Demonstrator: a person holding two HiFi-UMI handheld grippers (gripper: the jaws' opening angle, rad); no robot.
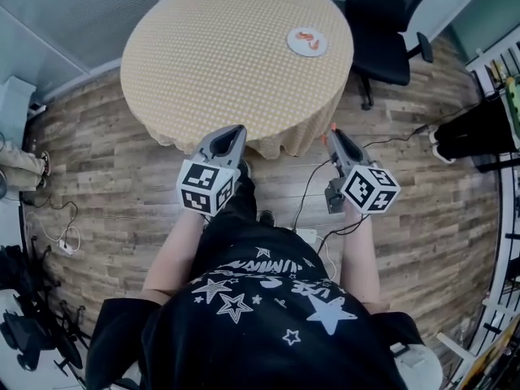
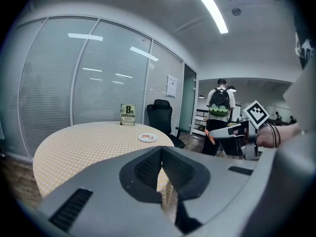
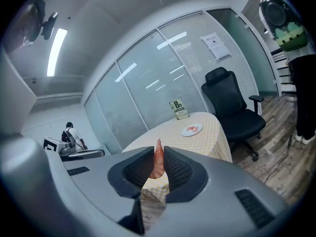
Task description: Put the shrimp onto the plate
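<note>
Shrimp [image 3: 157,164]: pinched between the right gripper's [image 3: 158,154] fingers [image 3: 177,171]. Long axis runs along them, thin end past the tips, pointing far toward the desk [image 1: 219,55].
Plate [image 1: 318,49]: far right on the desk, well apart from the grippers, holding a second shrimp [image 1: 306,39].
Left gripper [image 2: 161,151]: fingers [image 2: 147,169] together, nothing between.
Both grippers: side by side at the desk's near edge, aimed far.

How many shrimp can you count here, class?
2. One shrimp is clamped in the right gripper; the other lies on the plate on the round table. The plate may hold more.
</note>
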